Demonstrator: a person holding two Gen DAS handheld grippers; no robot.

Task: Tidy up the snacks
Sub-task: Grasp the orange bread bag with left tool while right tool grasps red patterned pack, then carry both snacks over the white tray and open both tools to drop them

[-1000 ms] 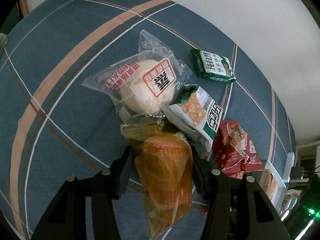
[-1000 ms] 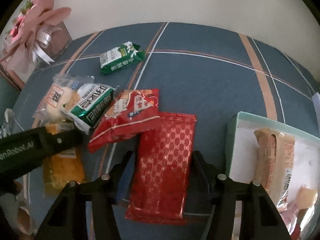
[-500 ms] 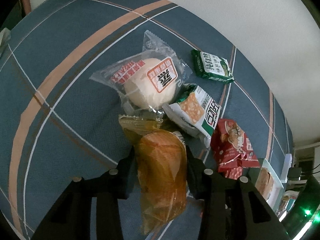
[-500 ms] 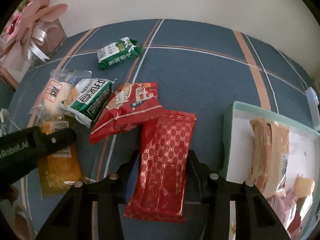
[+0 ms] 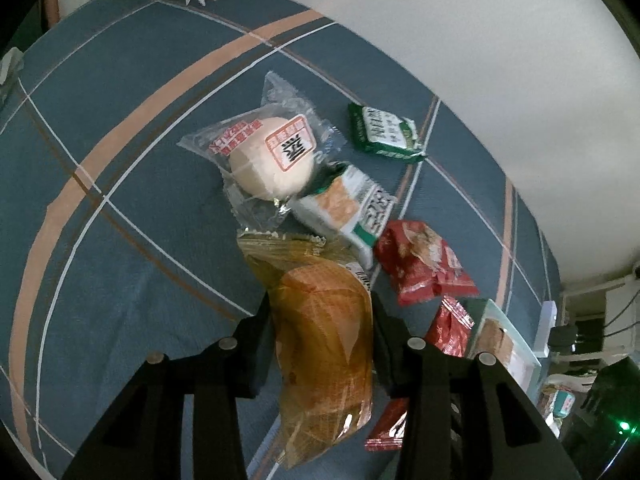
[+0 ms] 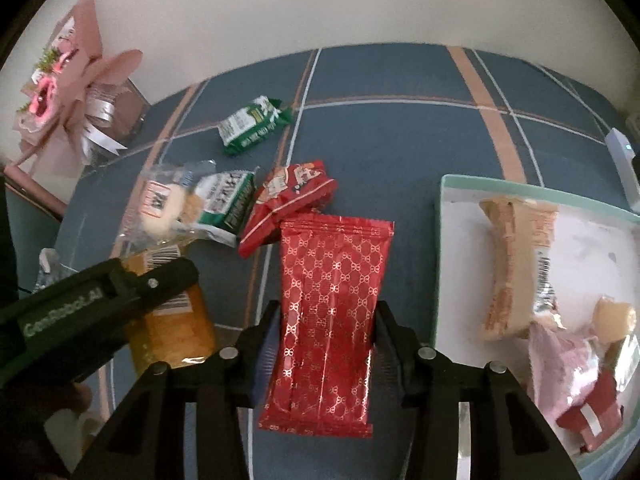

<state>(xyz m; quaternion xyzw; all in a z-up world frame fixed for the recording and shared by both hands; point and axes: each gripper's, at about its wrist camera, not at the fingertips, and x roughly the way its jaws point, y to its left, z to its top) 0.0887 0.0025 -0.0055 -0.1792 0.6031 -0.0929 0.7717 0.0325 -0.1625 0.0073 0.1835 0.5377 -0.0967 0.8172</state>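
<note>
A blue cloth (image 6: 400,152) with broad peach bands and thin white and brown lines in a wide check covers the whole surface, lying mostly flat. Behind its far edge rises a plain off-white wall (image 6: 280,4), evenly lit by soft light. At the far left corner stands a pink paper bouquet (image 6: 68,72) tied with silver ribbon. In the left wrist view, pale shelving with dark cables (image 5: 588,320) shows at the far right, and a green indicator light (image 5: 622,426) glows low there.
</note>
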